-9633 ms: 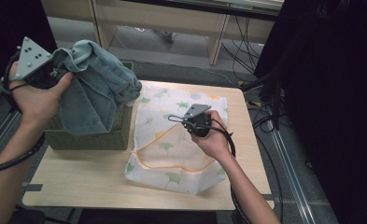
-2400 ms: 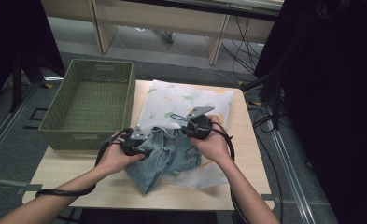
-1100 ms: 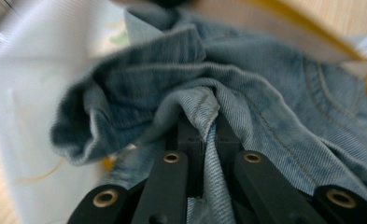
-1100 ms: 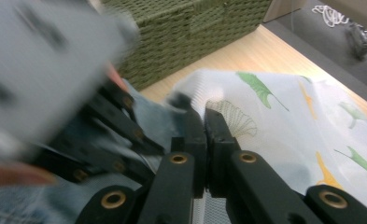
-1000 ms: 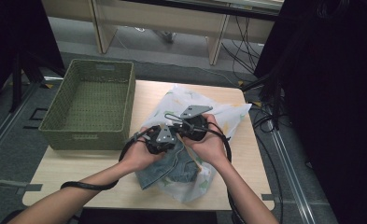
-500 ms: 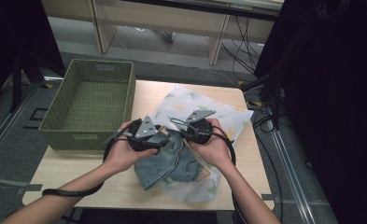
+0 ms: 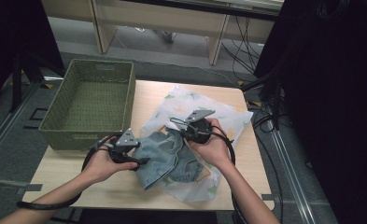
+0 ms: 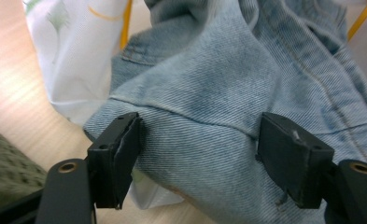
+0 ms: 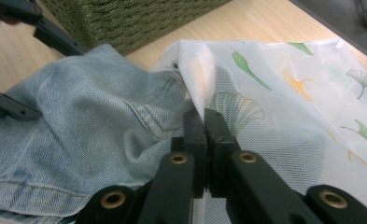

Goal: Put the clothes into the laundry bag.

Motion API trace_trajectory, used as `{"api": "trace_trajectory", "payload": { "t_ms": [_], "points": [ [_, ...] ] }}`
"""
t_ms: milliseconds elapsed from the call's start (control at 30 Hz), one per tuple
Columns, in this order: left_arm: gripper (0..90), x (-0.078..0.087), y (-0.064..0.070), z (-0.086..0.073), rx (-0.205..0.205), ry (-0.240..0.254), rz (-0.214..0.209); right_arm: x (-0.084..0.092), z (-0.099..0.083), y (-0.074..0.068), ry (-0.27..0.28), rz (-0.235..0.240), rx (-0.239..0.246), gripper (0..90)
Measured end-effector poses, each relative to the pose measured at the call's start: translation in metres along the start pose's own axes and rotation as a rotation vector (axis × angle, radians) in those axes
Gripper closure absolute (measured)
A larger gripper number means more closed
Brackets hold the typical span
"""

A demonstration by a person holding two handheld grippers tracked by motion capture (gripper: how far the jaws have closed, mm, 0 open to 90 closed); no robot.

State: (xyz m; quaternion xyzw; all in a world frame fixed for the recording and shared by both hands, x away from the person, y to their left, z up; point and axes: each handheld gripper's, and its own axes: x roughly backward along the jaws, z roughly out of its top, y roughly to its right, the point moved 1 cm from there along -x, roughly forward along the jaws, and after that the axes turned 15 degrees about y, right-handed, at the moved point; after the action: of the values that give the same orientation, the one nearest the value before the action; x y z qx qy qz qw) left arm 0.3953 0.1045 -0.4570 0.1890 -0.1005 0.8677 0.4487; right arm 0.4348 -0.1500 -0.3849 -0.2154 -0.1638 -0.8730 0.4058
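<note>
While our right tool (image 9: 204,122) stays pinched on the edge of the mesh laundry bag (image 9: 284,112), our left tool (image 8: 197,154) has just been opening, jaws spread around the denim garment (image 8: 228,93), which lies half inside the bag on the desk (image 7: 125,186), near the green basket (image 7: 90,100).

**Off-task surroundings**

Green woven basket (image 7: 90,100), rectangular, sits on the far left part of the light wooden table (image 7: 144,186), its left edge overhanging the tabletop. Grey floor (image 7: 13,135) around the table. Black cables (image 7: 239,53) trail across the floor at far right. Pale wooden furniture legs (image 7: 217,44) stand beyond the table.
</note>
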Motion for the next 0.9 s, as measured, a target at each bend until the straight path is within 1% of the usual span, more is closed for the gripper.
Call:
{"api": "trace_trajectory", "payload": {
  "t_ms": [100, 133, 167, 267, 333, 367, 400, 467, 500, 533, 600, 633, 700, 767, 833, 867, 900],
  "points": [
    [37.7, -0.007, 0.001, -0.003, -0.002, -0.022, -0.01, -0.001, -0.001, -0.002, -0.008, -0.003, -0.012, 90.0],
    [40.5, -0.009, 0.001, -0.004, -0.003, -0.029, -0.016, -0.002, -0.001, -0.001, -0.004, 0.005, 0.006, 90.0],
    [44.1, -0.011, 0.003, -0.005, -0.005, -0.039, -0.018, -0.002, -0.002, -0.001, -0.008, 0.006, 0.007, 90.0],
    [54.3, -0.02, 0.009, -0.011, -0.039, -0.075, -0.04, -0.004, -0.004, -0.004, -0.022, 0.003, -0.005, 90.0],
    [61.2, -0.024, 0.012, -0.014, -0.054, -0.092, -0.05, -0.006, -0.005, -0.003, -0.024, 0.017, 0.021, 90.0],
    [65.1, -0.025, 0.014, -0.015, -0.062, -0.102, -0.058, -0.007, -0.006, -0.004, -0.028, 0.016, 0.008, 90.0],
    [70.6, -0.026, 0.016, -0.015, -0.058, -0.099, -0.059, -0.008, -0.006, -0.005, -0.033, 0.013, 0.013, 90.0],
    [75.1, -0.026, 0.018, -0.014, -0.057, -0.099, -0.062, -0.008, -0.006, -0.006, -0.038, 0.013, 0.007, 90.0],
    [76.8, -0.022, 0.021, -0.01, -0.039, -0.081, -0.065, -0.01, -0.007, -0.007, -0.037, 0.018, 0.022, 90.0],
    [77.4, -0.018, 0.022, -0.006, -0.023, -0.057, -0.071, -0.01, -0.007, -0.008, -0.038, 0.019, 0.019, 90.0],
    [78.2, -0.013, 0.025, 0.0, -0.005, -0.024, -0.07, -0.01, -0.005, -0.009, -0.037, 0.016, 0.012, 90.0],
    [78.4, -0.01, 0.027, 0.004, 0.003, -0.003, -0.071, -0.009, -0.004, -0.009, -0.031, 0.015, 0.025, 90.0],
    [78.8, -0.003, 0.03, 0.011, 0.006, 0.032, -0.067, -0.008, -0.001, -0.011, -0.026, 0.014, 0.023, 90.0],
    [79.0, 0.002, 0.034, 0.017, 0.023, 0.065, -0.068, -0.007, 0.001, -0.013, -0.016, 0.016, 0.025, 90.0],
    [79.3, 0.009, 0.037, 0.025, 0.028, 0.106, -0.069, -0.006, 0.003, -0.015, -0.008, 0.017, 0.024, 90.0],
    [79.4, 0.014, 0.038, 0.031, 0.006, 0.141, -0.059, -0.006, 0.005, -0.016, -0.001, 0.018, 0.034, 90.0],
    [79.5, 0.018, 0.041, 0.036, 0.018, 0.151, -0.058, -0.006, 0.008, -0.019, 0.009, 0.027, 0.037, 90.0]
  ]
}}
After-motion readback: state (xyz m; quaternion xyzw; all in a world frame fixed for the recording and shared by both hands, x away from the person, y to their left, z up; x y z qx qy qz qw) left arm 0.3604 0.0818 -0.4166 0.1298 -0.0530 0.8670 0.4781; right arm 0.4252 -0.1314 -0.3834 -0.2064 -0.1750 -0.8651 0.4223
